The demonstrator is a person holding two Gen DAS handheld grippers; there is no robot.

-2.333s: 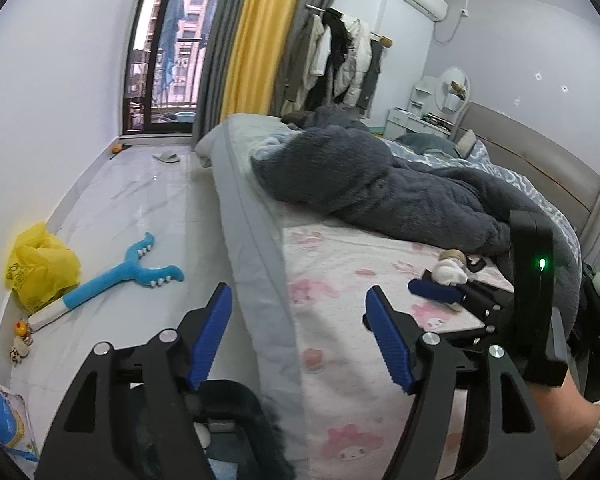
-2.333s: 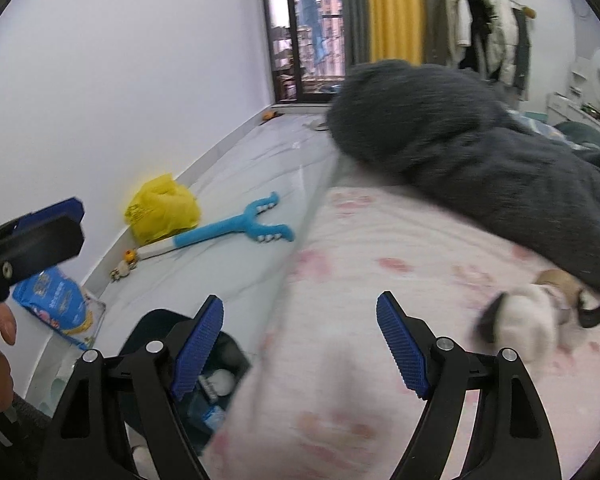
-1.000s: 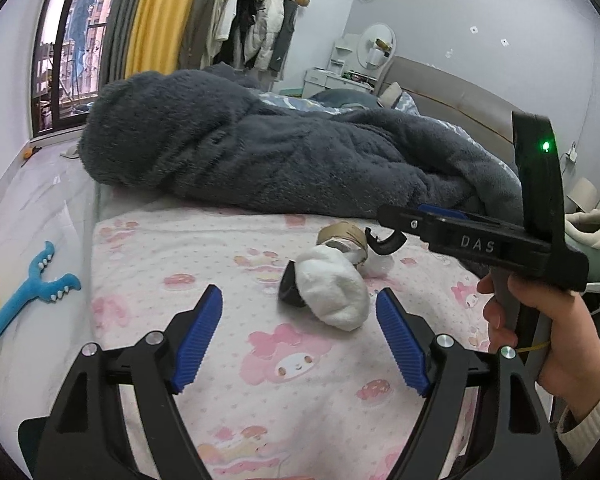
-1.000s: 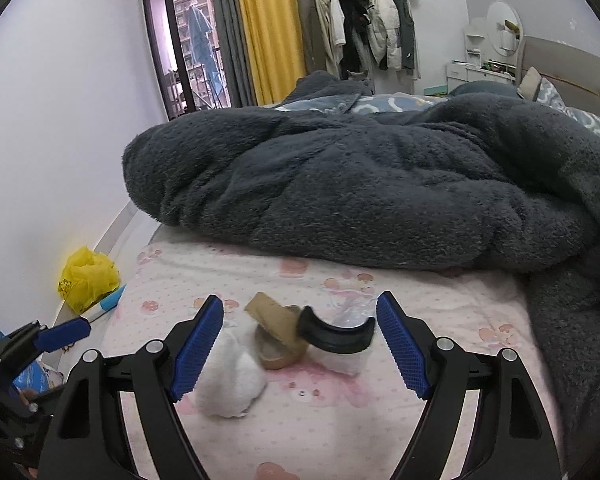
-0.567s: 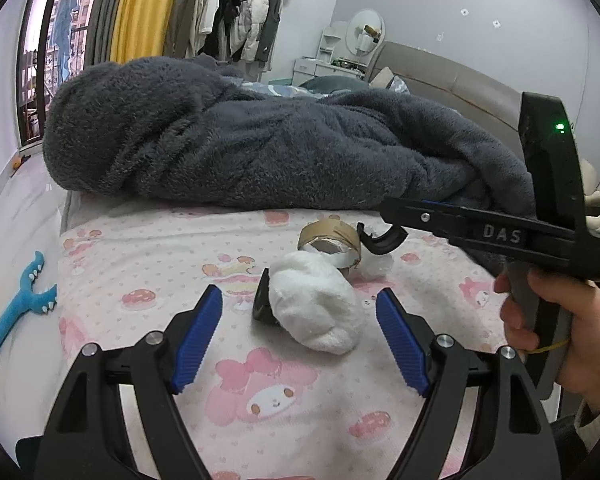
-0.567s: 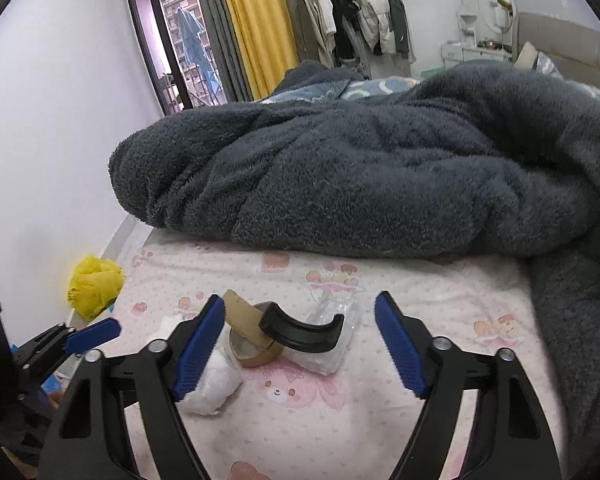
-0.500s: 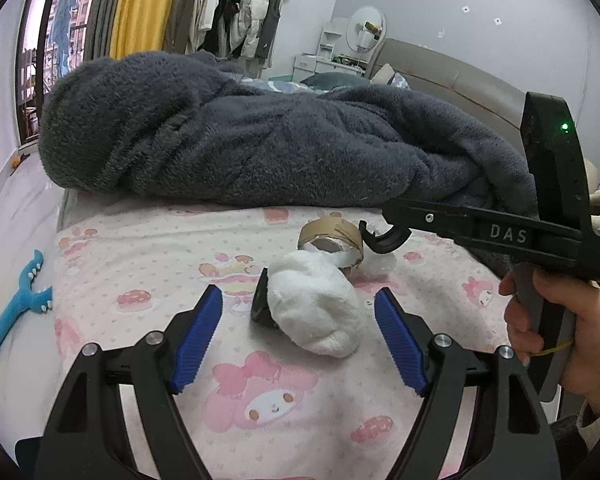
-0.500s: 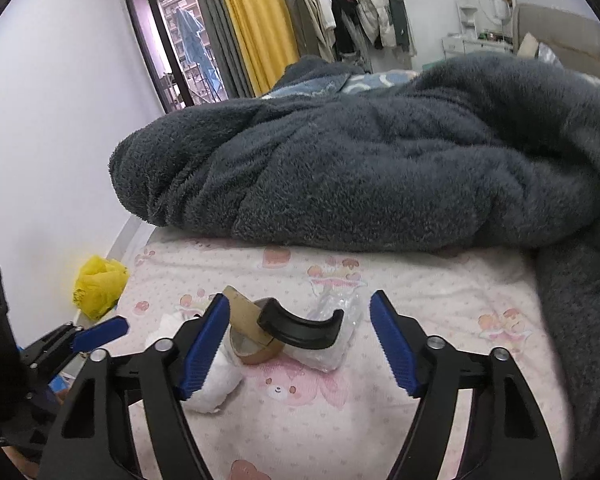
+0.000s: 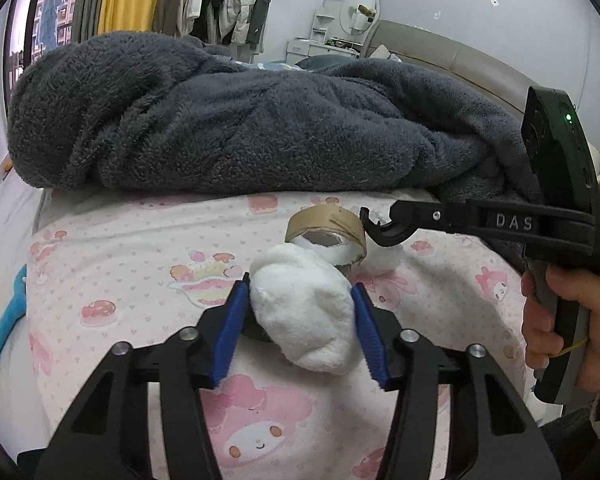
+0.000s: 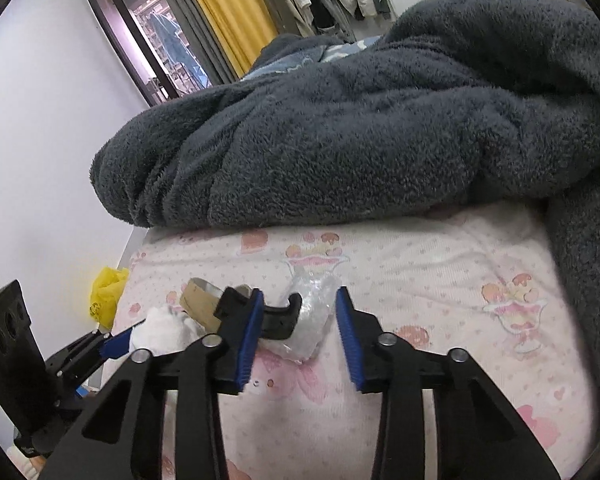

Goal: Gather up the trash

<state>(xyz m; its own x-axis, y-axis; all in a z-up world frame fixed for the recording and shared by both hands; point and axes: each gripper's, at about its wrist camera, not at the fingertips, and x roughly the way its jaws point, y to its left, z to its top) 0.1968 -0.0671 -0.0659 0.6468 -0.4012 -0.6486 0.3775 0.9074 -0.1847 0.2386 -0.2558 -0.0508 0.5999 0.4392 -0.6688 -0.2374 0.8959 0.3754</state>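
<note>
Trash lies on the pink patterned bed sheet (image 9: 132, 264). My left gripper (image 9: 300, 328) has its blue pads on both sides of a white crumpled wad (image 9: 304, 312), closed on it. Behind it sits a brown tape roll (image 9: 326, 228). A black curved plastic piece (image 10: 278, 318) and a clear crumpled plastic wrapper (image 10: 310, 320) lie between the pads of my right gripper (image 10: 298, 330), which is partly closed around them with gaps still showing. In the right wrist view the white wad (image 10: 160, 330) and tape roll (image 10: 198, 304) sit to the left.
A large dark grey fleece blanket (image 9: 228, 120) is heaped behind the trash across the bed. A yellow bag (image 10: 106, 292) and a blue toy (image 9: 8, 320) lie on the floor left of the bed. The headboard (image 9: 460, 64) is at the far right.
Both grippers swung from the floor-side bin to the bed and moved in on the trash. The left jaws narrowed onto the white wad; the right jaws narrowed around the black piece and wrapper.
</note>
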